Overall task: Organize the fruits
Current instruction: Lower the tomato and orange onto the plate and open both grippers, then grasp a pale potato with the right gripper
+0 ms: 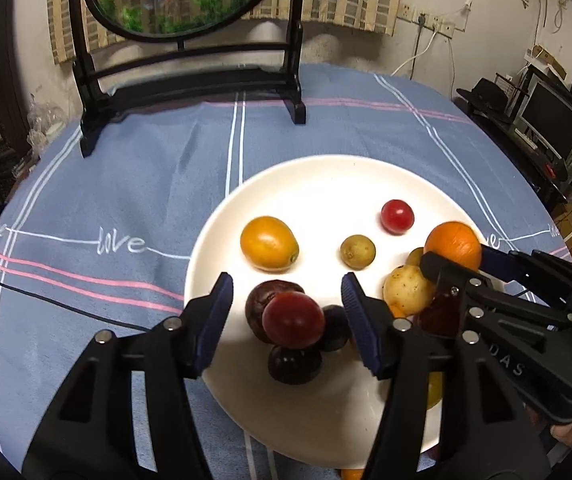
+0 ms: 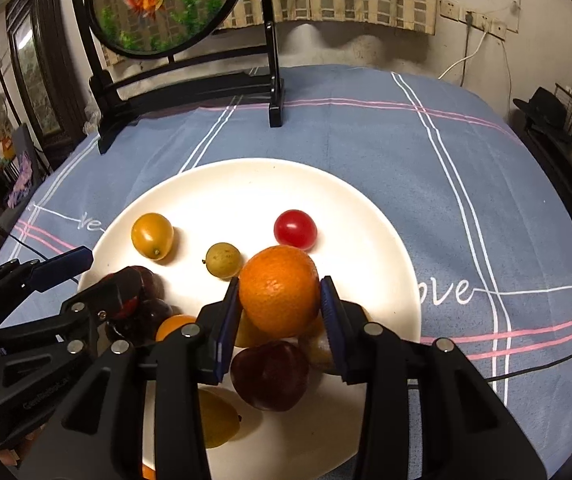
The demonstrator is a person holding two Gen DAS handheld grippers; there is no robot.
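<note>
A white plate (image 1: 318, 184) (image 2: 246, 184) holds several fruits. My left gripper (image 1: 286, 304) is open above a pile of dark purple fruits (image 1: 294, 364) topped by a red fruit (image 1: 293, 321); nothing is between its pads. My right gripper (image 2: 280, 300) is shut on an orange (image 2: 280, 290), also seen in the left wrist view (image 1: 452, 245), held above a dark red plum (image 2: 270, 374) and yellow fruits. Loose on the plate lie an orange-yellow oval fruit (image 1: 269, 243) (image 2: 152, 235), a small green-yellow fruit (image 1: 358, 251) (image 2: 223, 260) and a red cherry tomato (image 1: 397, 216) (image 2: 295, 229).
The plate sits on a blue tablecloth (image 1: 126, 184) with white and pink stripes. A black stand (image 1: 190, 80) with a round goldfish picture stands at the back of the table. Shelves and monitors (image 1: 554, 120) are off the table's right edge.
</note>
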